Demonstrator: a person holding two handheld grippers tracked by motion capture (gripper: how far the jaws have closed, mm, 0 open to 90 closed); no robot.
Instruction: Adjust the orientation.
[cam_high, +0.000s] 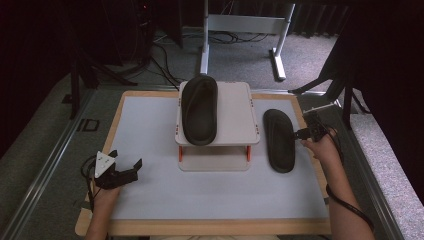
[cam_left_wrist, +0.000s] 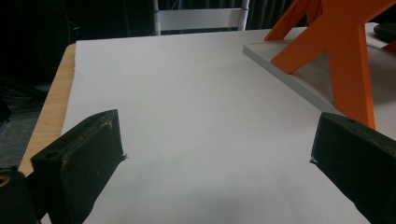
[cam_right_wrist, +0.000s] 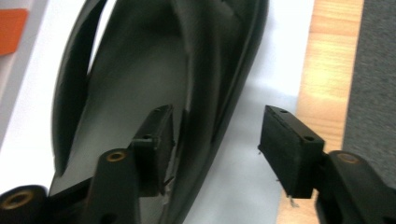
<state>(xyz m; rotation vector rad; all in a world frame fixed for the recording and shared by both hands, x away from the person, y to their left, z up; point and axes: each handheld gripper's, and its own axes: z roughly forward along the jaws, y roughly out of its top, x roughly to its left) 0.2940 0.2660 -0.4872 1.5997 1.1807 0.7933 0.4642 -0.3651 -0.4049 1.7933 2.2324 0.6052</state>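
A black shoe (cam_high: 199, 110) lies on the top shelf of a white stand (cam_high: 235, 107) with orange legs. A second black shoe (cam_high: 279, 140) lies on the white mat to the right of the stand. My right gripper (cam_high: 301, 134) is at this shoe's right side. In the right gripper view, the gripper (cam_right_wrist: 218, 116) straddles the shoe's (cam_right_wrist: 140, 74) side wall: one pad is inside the shoe, and the other stands clear outside it. My left gripper (cam_high: 125, 162) rests open at the mat's left front, and nothing is between its jaws (cam_left_wrist: 217, 154).
The mat (cam_high: 150, 195) lies on a wooden board whose edge (cam_right_wrist: 327, 70) runs just right of the second shoe. The stand's orange legs (cam_left_wrist: 345, 60) and base plate (cam_left_wrist: 289, 79) are ahead and right of my left gripper. A white desk frame (cam_high: 245, 25) and cables sit on the floor behind.
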